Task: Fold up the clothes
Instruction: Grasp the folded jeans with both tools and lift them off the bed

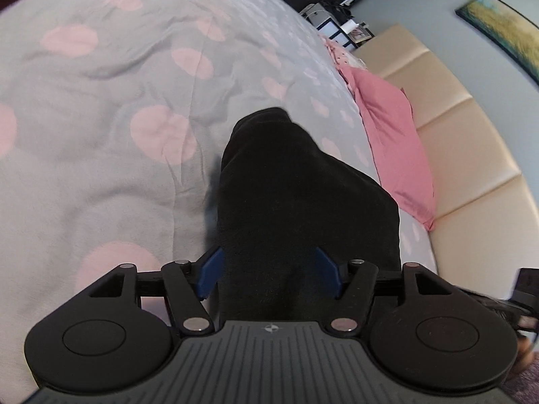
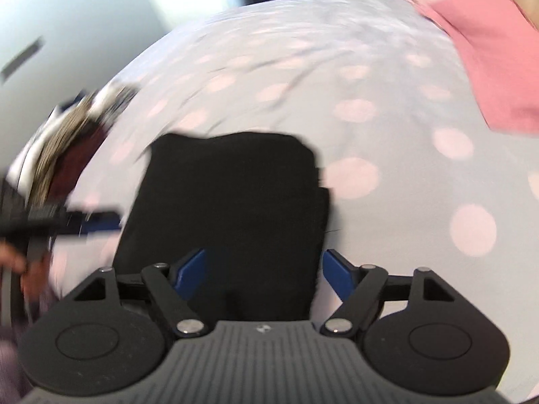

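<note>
A folded black garment [image 1: 296, 185] lies on the dotted bed cover [image 1: 118, 84], running away from my left gripper [image 1: 267, 259]. That gripper stands open, its blue pads [image 1: 210, 274] on either side of the garment's near end without pinching it. In the right wrist view the same black garment [image 2: 229, 195] is a squarish block straight ahead. My right gripper [image 2: 264, 256] is open over its near edge, with nothing held. The left gripper [image 2: 84, 222] shows blurred at the garment's left side, with a hand [image 2: 30, 269] behind it.
The bed cover [image 2: 370, 101] is grey with pink dots and stretches far ahead. A pink pillow [image 1: 394, 134] lies against a cream padded headboard [image 1: 471, 134]. A heap of mixed clothes [image 2: 67, 134] sits at the bed's left edge. A shelf with small items [image 1: 337, 23] stands beyond.
</note>
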### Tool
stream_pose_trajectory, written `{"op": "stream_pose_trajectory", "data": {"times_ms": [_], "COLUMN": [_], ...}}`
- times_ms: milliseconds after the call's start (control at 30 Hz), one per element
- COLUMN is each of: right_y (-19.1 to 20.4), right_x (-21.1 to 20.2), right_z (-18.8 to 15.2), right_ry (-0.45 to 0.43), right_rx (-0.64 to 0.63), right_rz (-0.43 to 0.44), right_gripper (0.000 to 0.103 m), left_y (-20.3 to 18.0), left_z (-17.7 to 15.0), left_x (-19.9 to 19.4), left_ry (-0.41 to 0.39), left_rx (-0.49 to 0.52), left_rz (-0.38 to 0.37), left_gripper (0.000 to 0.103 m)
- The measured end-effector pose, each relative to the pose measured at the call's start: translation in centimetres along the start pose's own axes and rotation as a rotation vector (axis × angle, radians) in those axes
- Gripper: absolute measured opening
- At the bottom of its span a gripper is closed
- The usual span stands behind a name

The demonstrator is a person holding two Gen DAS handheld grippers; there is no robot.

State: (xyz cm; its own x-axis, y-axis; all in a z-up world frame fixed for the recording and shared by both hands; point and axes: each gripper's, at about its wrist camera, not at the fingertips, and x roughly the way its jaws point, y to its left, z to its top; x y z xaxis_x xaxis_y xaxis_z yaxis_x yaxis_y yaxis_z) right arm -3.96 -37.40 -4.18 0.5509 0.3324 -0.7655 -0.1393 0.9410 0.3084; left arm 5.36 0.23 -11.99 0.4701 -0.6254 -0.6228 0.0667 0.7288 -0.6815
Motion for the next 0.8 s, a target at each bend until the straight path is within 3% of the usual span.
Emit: {"op": "stream_pose_trajectory", "data": {"times_ms": [133,267,367,533,800], "right_y": [-3.7,-4.9,-5.5,-7.2,-7.5], "right_x": [3.1,6.8,8.3,10.1,11.1], "right_z": [0.9,0.6,0.4,-0.2,-0.7], "right_ry": [0.069,0.164,0.198,0.234,0.22], "right_rx": [0.186,0.242,0.255,0.342,0.364], "right_rz": [0.04,0.151,0.193,0.277,0.361], "right_gripper": [0.079,0.08,0.09,0.098,0.097], "left_y": [1.1,2.1,2.6,3.6,4.1], "left_z": [-0.3,-0.2,0.1,0.4,0.3], "left_x": [1.4,2.4,3.2,4.9,7.1], "left_ry": [0.045,0.071,0.089,0.128,0.141], "left_rx": [-0.041,-0.07,-0.074,-0.129,-0.128], "left_rz": [-0.005,-0.037,-0.064,-0.12,-0.194], "left_gripper": [0.062,0.067,0.07,0.074,0.076]}}
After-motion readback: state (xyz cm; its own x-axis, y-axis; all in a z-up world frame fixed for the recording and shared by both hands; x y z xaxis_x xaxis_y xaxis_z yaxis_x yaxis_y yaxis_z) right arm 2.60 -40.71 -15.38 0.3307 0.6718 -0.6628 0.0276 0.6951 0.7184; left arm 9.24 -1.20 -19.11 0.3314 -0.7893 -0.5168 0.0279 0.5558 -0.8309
